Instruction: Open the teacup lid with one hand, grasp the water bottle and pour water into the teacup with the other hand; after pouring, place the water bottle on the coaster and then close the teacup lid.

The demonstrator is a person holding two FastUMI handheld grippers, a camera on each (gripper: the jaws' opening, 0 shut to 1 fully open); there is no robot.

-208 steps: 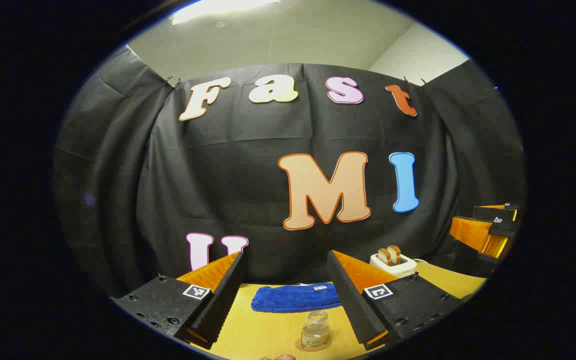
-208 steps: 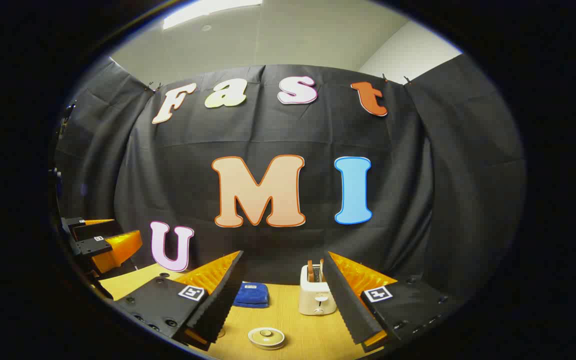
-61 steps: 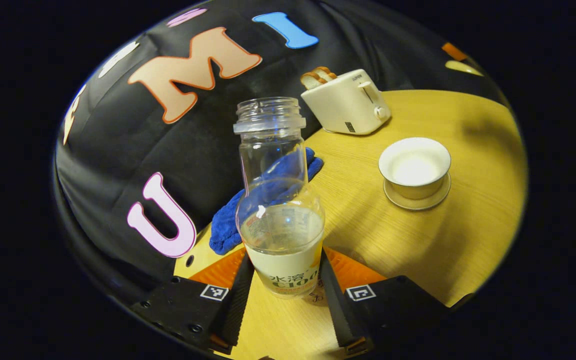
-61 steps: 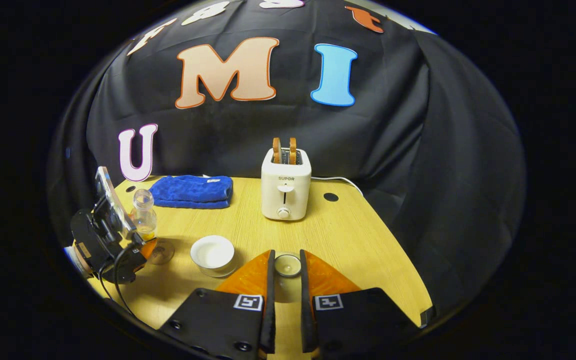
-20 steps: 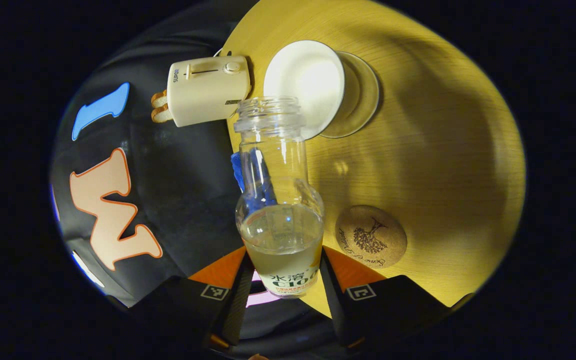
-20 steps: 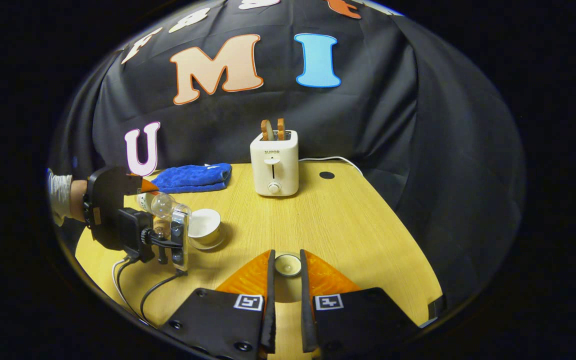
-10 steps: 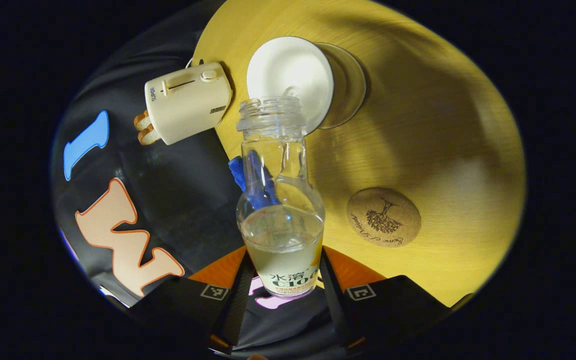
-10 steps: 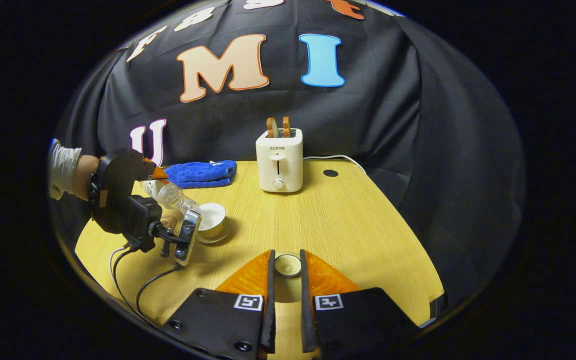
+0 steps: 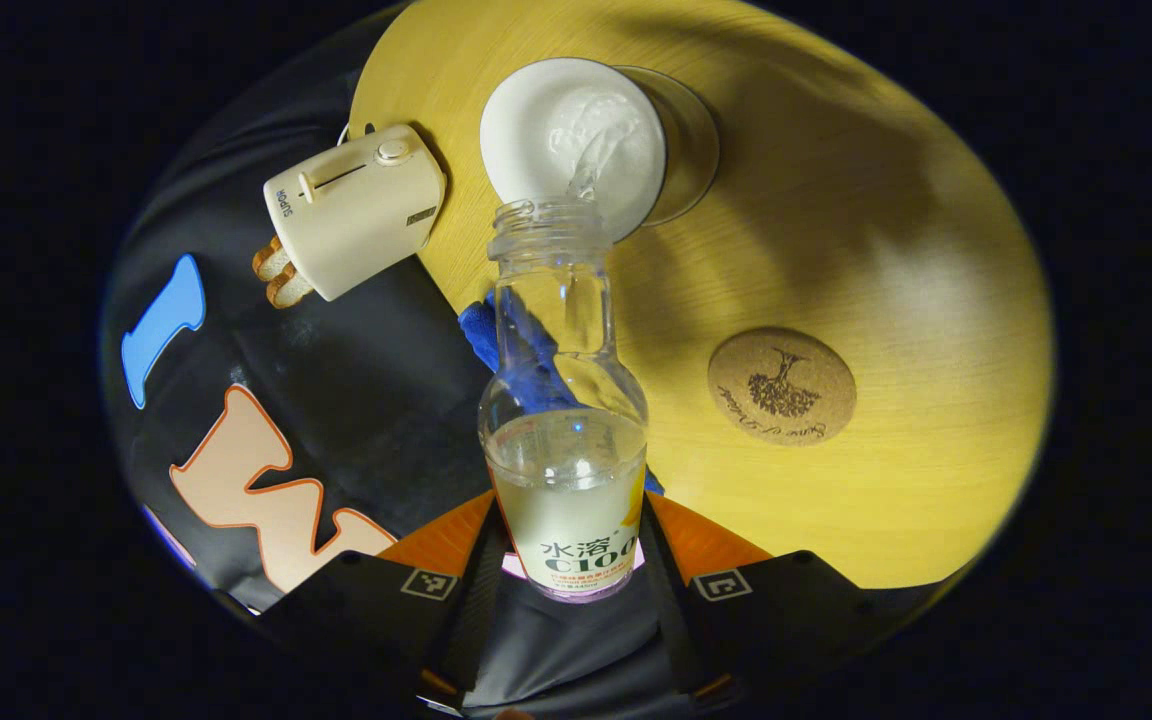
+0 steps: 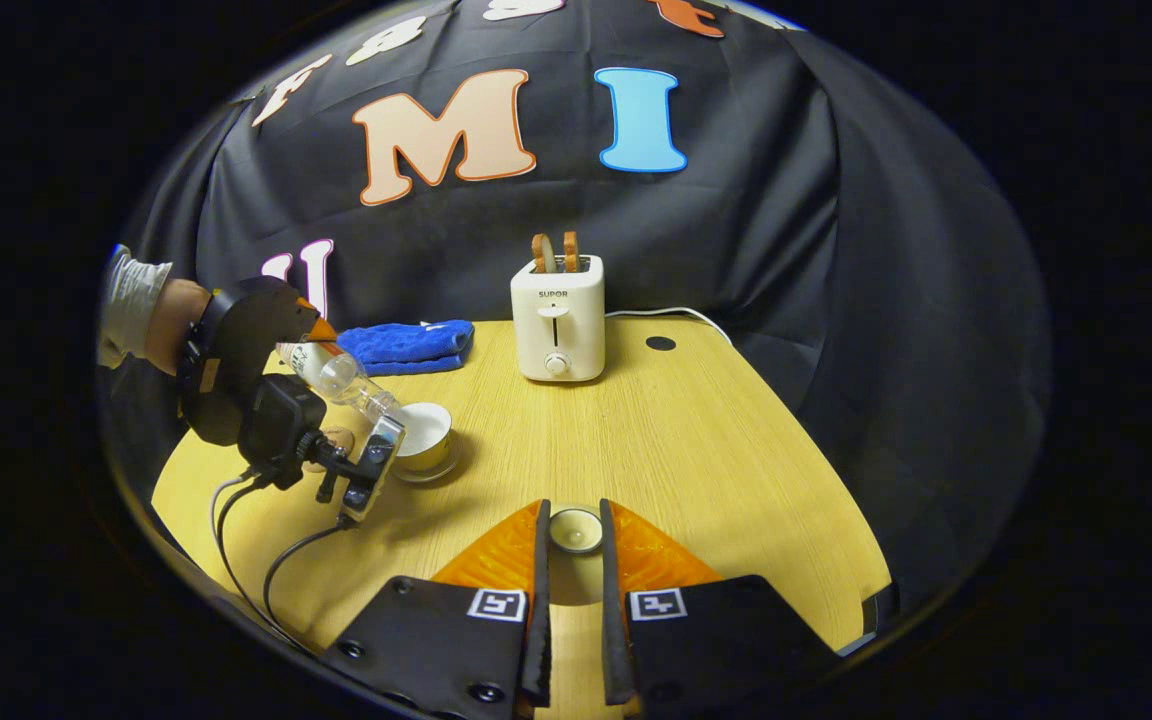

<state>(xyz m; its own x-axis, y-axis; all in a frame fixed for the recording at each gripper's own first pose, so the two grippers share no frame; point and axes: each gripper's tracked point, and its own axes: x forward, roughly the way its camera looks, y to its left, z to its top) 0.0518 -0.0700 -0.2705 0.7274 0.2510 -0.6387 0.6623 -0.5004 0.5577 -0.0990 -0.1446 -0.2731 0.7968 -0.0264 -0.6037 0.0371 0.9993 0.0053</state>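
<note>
My left gripper (image 9: 568, 502) is shut on the lower body of a clear water bottle (image 9: 564, 470), which is tipped forward. From the bottle's open mouth a thin stream of water falls into the white teacup (image 9: 561, 120) on its glass saucer (image 9: 693, 140). The round cork coaster (image 9: 781, 386) lies bare on the table to the right of the bottle. In the right gripper view, my right gripper (image 10: 572, 506) is shut on the small cream teacup lid (image 10: 574, 530), well to the right of the teacup (image 10: 424, 432). There the left gripper (image 10: 308, 340) tilts the bottle (image 10: 344, 381) over the cup.
A cream toaster (image 10: 556, 315) with two slices of bread stands at the back of the yellow wooden table (image 10: 676, 440). A folded blue towel (image 10: 406, 345) lies at the back left. Cables hang from the left gripper's body onto the table's front left. A hand and sleeve (image 10: 141, 310) hold that gripper.
The bottle has tipped further over the teacup and water now streams from its mouth into the cup. The right gripper has stayed almost still with the lid.
</note>
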